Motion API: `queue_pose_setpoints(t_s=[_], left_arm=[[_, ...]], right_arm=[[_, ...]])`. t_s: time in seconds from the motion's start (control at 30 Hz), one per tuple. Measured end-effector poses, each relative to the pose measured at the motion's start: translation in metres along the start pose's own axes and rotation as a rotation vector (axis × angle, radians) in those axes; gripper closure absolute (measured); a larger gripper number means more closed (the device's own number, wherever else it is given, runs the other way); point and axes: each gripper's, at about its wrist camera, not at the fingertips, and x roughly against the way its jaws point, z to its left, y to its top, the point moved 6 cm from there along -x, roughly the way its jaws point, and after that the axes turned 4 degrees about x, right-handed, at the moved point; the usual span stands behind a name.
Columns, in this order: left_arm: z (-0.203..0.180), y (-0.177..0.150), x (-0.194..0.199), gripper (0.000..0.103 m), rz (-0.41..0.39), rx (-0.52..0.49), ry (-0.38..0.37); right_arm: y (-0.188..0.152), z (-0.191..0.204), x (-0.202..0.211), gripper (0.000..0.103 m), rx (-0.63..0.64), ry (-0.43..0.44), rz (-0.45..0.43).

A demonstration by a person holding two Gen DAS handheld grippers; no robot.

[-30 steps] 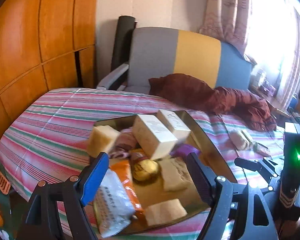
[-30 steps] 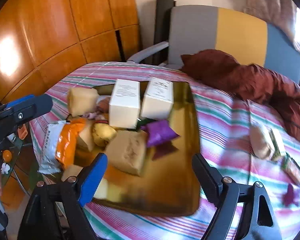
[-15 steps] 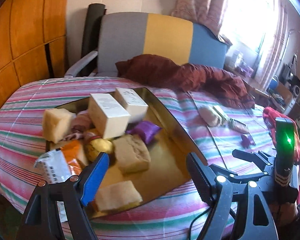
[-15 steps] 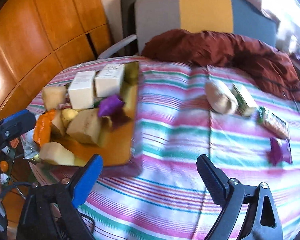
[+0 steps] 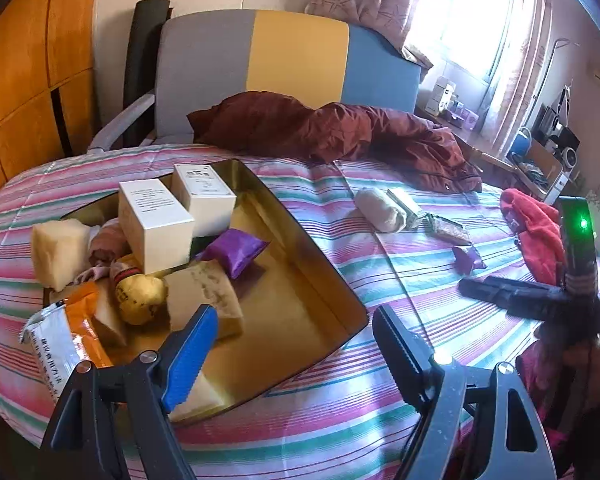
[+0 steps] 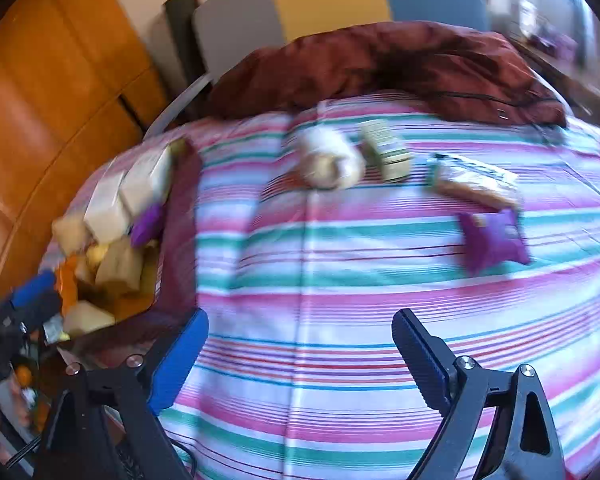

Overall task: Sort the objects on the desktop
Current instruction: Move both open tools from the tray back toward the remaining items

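Note:
A gold tray on the striped cloth holds two white boxes, a purple packet, sponge blocks, a yellow fruit and an orange-white bag. My left gripper hovers open over the tray's near right corner, holding nothing. Right of the tray lie a beige roll, a small green-white box, a snack bar and a purple packet. My right gripper hangs over bare cloth short of them, its jaws wide and closing slightly on nothing.
A maroon jacket lies across the far side of the table before a grey, yellow and blue armchair. A red cloth sits at the right edge. Wooden panels stand on the left, a cluttered desk by the window.
Both views have swung to the right. My right gripper has left the tray and now hangs over the striped cloth near the loose items, jaws wider. The left gripper shifted toward the tray's right corner.

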Motion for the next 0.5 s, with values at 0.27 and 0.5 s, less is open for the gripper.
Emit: queue_pose_setpoints(t_s=[0.27, 0.5], left_arm=[[-0.009, 0.001, -0.01, 0.022, 0.022, -0.005, -0.022], [-0.02, 0.004, -0.016, 0.022, 0.035, -0.031, -0.034]], right_arm=[[0.015, -0.076, 0.017, 0.009, -0.098, -0.108, -0.013], [0.019, -0.123, -0.004, 0.009, -0.084, -0.195, 0.049]])
